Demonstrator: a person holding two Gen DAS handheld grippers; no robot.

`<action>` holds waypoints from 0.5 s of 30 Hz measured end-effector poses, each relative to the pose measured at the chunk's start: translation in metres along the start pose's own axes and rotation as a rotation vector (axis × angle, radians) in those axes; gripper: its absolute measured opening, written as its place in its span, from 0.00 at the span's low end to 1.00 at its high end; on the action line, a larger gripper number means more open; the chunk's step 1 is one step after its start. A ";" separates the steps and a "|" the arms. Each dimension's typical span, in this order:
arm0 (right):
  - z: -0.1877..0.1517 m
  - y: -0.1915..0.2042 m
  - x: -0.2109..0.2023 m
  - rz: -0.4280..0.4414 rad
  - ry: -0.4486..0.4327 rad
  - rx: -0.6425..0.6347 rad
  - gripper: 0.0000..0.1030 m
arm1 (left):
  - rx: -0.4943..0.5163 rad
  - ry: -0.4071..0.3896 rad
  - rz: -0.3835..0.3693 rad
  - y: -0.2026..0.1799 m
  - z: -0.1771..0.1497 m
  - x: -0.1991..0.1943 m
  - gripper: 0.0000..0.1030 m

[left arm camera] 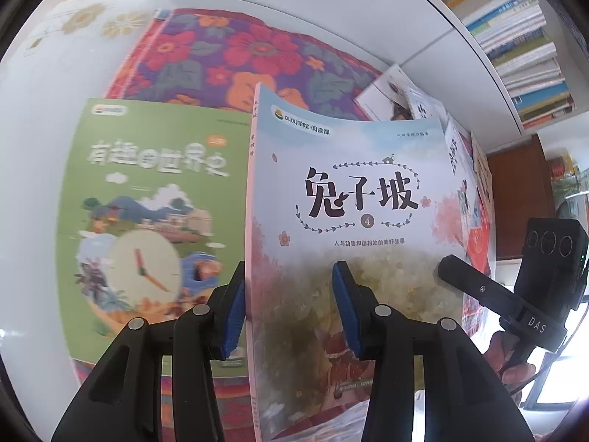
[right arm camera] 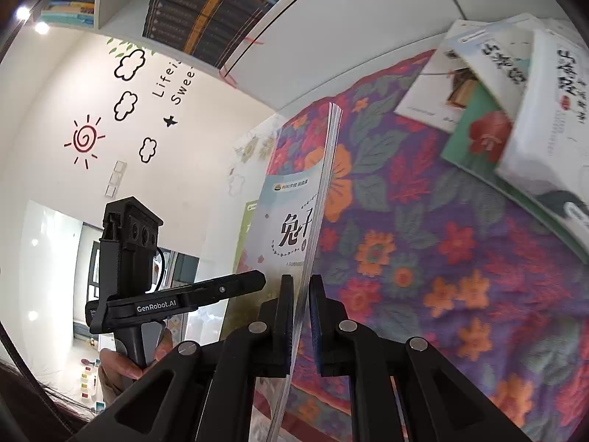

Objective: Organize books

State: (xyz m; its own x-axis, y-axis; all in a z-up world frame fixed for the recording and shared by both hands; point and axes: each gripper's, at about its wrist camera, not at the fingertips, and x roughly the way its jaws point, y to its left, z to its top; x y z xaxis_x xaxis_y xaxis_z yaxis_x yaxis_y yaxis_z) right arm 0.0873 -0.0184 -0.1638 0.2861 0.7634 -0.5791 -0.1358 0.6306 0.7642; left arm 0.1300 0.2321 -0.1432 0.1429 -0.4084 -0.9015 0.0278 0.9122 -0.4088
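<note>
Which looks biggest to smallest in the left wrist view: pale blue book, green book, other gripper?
1. pale blue book, though held up nearest the camera, so true size is unsure.
2. green book, similar format.
3. right gripper, clearly smallest.

Two wrist fisheyes, both close over one pale-blue book [left arm camera: 353,199] above a flower-patterned cloth [left arm camera: 235,51].

The left wrist view looks steeply down along its tongs [left arm camera: 291,305], facing the book's front cover from very near, bookshelves [left arm camera: 522,44] at upper right. The right wrist view looks shallower along its tongs [right arm camera: 301,316], meeting the same book edge-on. Each view catches the other's device at its side; both share the cloth.
</note>
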 end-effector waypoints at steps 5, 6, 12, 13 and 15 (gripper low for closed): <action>0.003 0.011 0.017 0.017 0.011 -0.007 0.08 | -0.021 -0.016 0.003 0.022 0.002 -0.009 0.39; 0.004 0.013 0.021 0.023 0.012 -0.008 0.08 | -0.026 -0.021 0.005 0.026 0.002 -0.012 0.39; 0.008 0.030 0.050 0.049 0.021 -0.016 0.08 | -0.060 -0.046 0.022 0.059 0.006 -0.023 0.39; 0.008 0.033 0.054 0.054 0.022 -0.015 0.08 | -0.068 -0.051 0.024 0.064 0.006 -0.026 0.39; 0.009 0.037 0.065 0.063 0.027 -0.012 0.08 | -0.080 -0.059 0.026 0.075 0.008 -0.030 0.39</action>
State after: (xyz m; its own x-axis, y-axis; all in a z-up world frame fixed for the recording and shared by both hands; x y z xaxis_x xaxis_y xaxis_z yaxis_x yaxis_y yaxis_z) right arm 0.1093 0.0534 -0.1705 0.2507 0.8050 -0.5378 -0.1644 0.5828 0.7958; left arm 0.1357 0.3130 -0.1461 0.2010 -0.3798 -0.9030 -0.0551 0.9159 -0.3975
